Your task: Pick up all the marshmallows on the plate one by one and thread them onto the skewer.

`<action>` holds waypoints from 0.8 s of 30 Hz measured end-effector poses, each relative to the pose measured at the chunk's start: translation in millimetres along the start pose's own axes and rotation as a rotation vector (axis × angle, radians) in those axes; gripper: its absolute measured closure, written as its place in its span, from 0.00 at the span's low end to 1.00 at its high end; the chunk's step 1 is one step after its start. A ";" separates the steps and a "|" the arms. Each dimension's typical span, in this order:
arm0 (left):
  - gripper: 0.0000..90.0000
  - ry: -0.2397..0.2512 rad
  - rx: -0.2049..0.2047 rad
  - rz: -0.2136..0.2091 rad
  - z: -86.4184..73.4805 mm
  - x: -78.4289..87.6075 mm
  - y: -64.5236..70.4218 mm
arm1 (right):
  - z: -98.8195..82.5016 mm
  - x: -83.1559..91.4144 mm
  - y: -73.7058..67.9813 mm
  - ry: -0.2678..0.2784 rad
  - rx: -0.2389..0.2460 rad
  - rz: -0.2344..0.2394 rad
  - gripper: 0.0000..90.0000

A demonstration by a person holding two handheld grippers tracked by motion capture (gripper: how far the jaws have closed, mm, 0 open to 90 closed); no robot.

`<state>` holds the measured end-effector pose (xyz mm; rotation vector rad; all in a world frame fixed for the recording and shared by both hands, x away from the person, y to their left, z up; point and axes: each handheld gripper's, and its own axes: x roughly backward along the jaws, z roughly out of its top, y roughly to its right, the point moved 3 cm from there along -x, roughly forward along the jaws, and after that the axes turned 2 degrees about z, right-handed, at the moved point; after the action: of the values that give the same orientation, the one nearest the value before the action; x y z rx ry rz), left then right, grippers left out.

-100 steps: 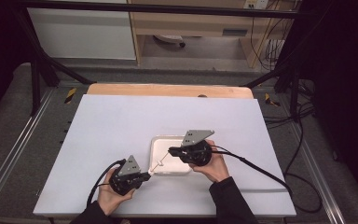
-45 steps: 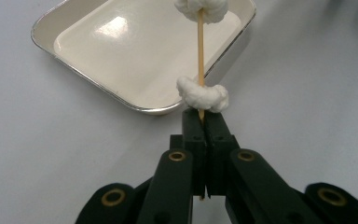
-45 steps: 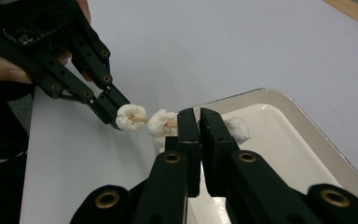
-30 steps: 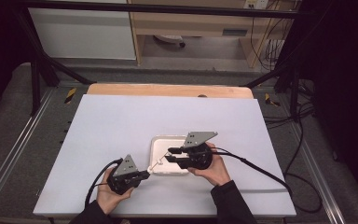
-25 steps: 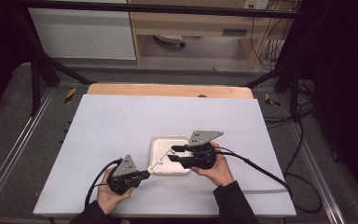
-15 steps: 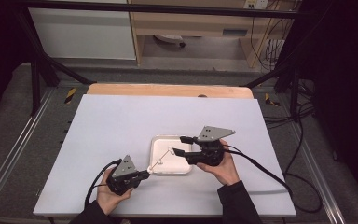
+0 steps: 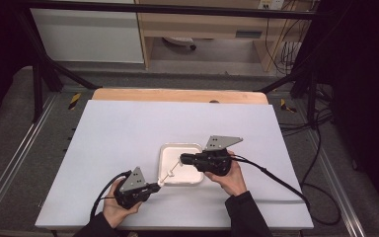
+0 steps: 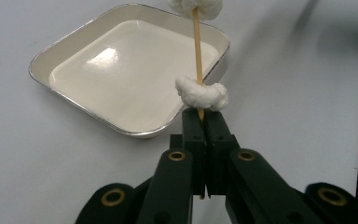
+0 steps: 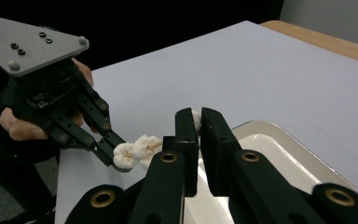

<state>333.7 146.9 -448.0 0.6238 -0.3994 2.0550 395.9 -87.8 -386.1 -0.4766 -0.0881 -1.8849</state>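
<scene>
A thin wooden skewer [image 8: 197,46] rises from my left gripper [image 8: 205,114], which is shut on its lower end just off the near left corner of the white tray [image 7: 180,146]. One fluffy white piece [image 8: 200,93] sits on the stick right at the jaw tips. A second white piece [image 8: 196,7] sits at the far end. My right gripper [image 9: 195,116] reaches in over the tray from the right; its jaws have just closed, with that far white piece [image 9: 196,115] between the tips. In the high view the skewer [image 7: 170,173] spans from the left gripper [image 7: 154,186] to the right gripper [image 7: 182,159].
The tray's [image 8: 42,70] inside is bare and glossy. It lies on a pale sheet over the table [image 7: 128,123], with a wooden edge [image 7: 177,95] at the back. The right gripper's cable [image 7: 276,177] trails off right. Dark frame rails flank both sides.
The right gripper's jaws stood apart half a second ago and are now closed on the far white piece. That hand shifted slightly right. The left gripper and skewer stayed put.
</scene>
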 end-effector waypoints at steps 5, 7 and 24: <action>0.99 -0.023 -0.013 0.007 -0.6 -0.9 0.7 | -0.8 -0.7 -0.2 -0.006 -0.009 0.022 0.96; 0.99 -0.032 -0.014 0.006 -1.7 -1.9 1.4 | -1.7 -0.5 -0.8 -0.017 -0.015 0.035 0.97; 0.99 -0.037 -0.003 0.006 -2.0 -6.0 0.6 | -3.2 2.7 -3.6 -0.055 -0.041 0.087 0.96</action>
<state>335.4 143.5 -453.1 0.6600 -0.4261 2.0503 390.9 -89.8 -387.4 -0.5521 -0.0645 -1.7913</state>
